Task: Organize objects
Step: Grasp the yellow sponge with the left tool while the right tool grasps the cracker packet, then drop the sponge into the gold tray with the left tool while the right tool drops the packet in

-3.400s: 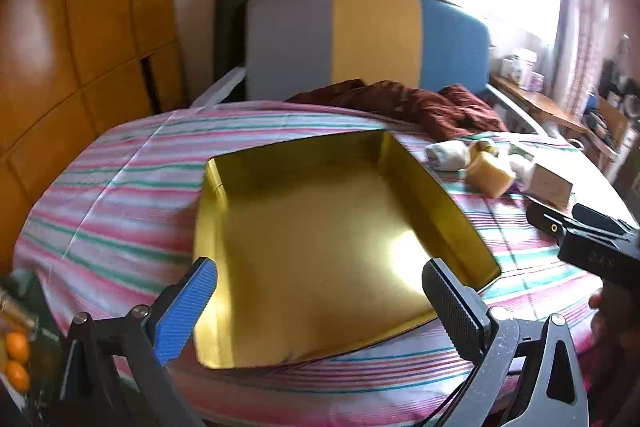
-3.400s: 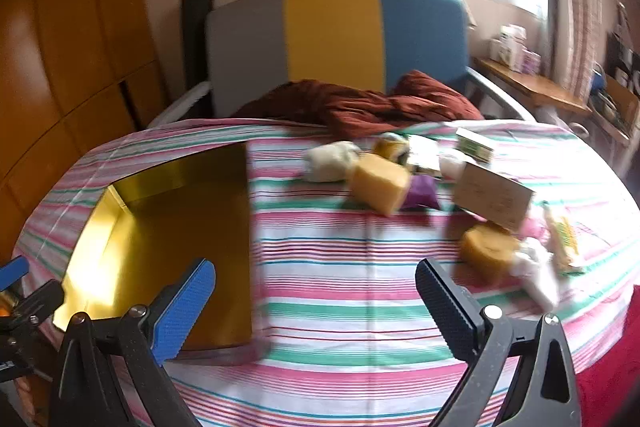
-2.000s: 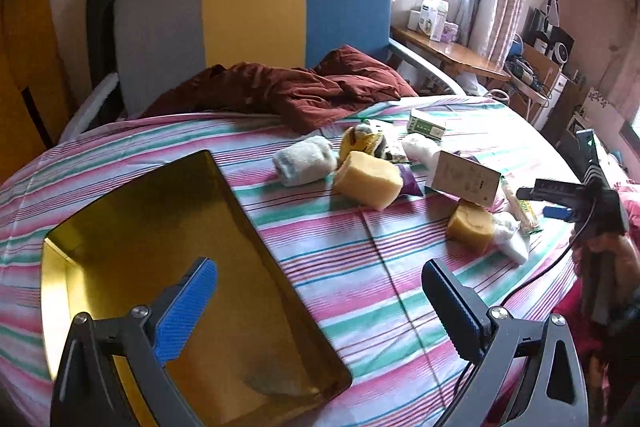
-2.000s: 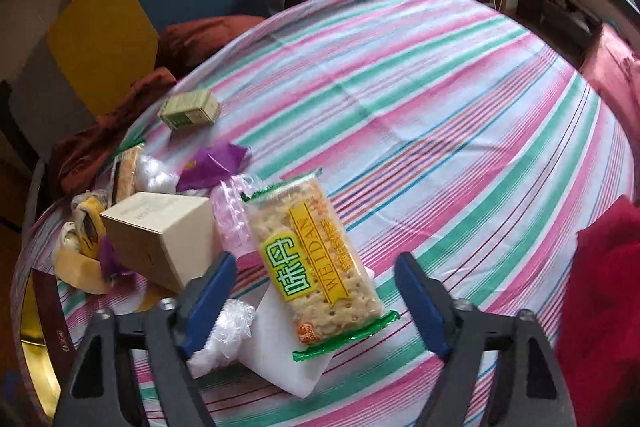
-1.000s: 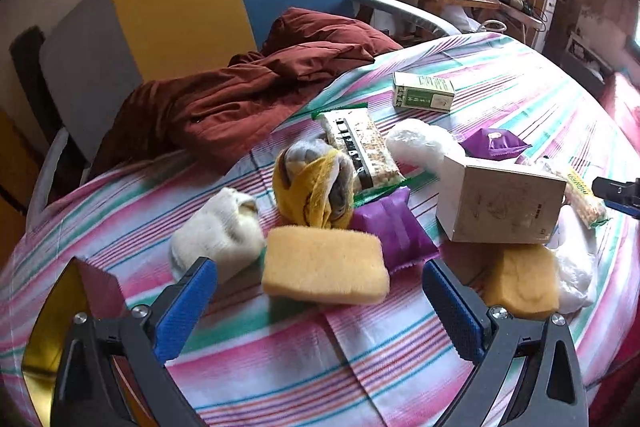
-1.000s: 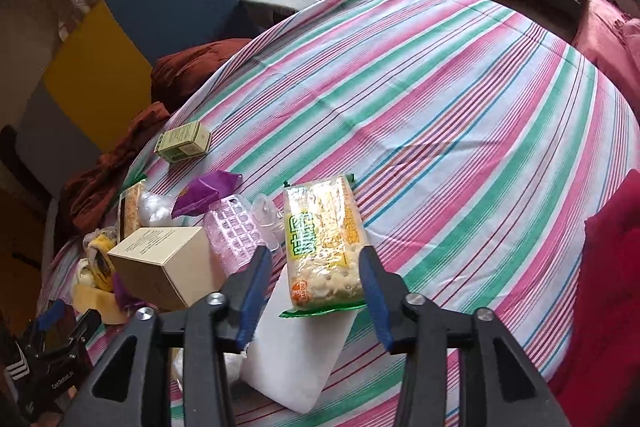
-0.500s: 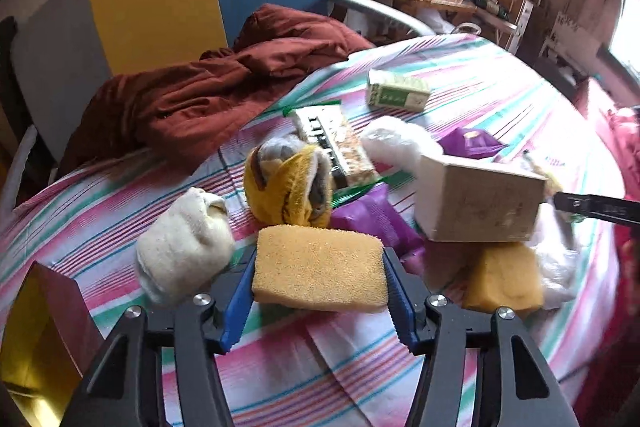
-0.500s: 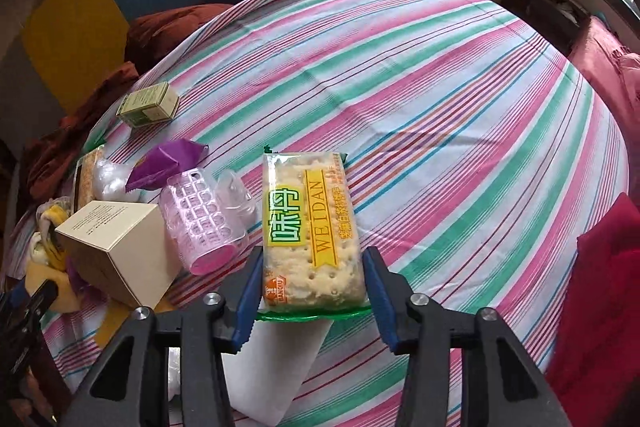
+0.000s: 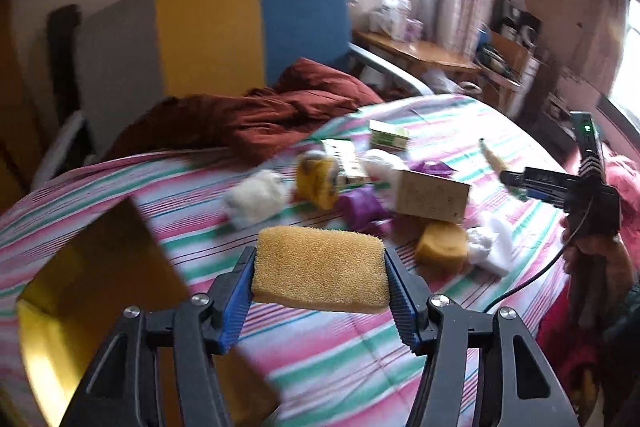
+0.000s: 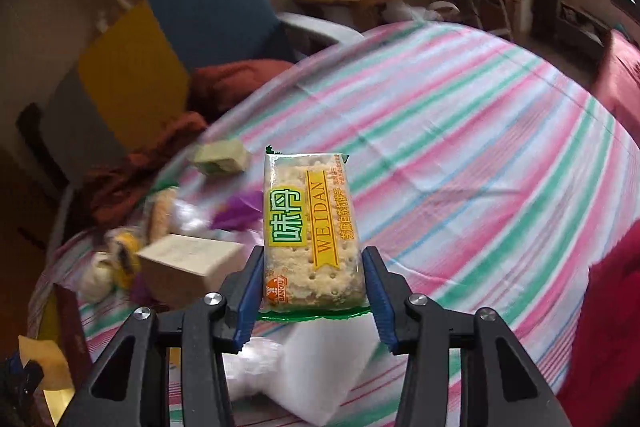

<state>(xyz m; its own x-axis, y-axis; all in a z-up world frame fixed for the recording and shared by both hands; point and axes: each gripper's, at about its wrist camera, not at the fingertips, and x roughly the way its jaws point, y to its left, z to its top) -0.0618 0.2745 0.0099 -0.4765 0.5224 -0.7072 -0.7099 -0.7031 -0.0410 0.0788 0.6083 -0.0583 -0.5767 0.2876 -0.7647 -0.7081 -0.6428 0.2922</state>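
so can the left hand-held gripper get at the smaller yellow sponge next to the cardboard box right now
Probably not yet. The left hand-held gripper is already shut on the large yellow sponge, so its jaws are full. The smaller sponge lies uncovered beside the cardboard box; nothing else blocks it.

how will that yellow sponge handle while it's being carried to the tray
The sponge is probably light and squashy: the left hand-held gripper holds it by its ends without visible sag. Its coarse, porous face likely resists slipping. It should land harmlessly in the tray.
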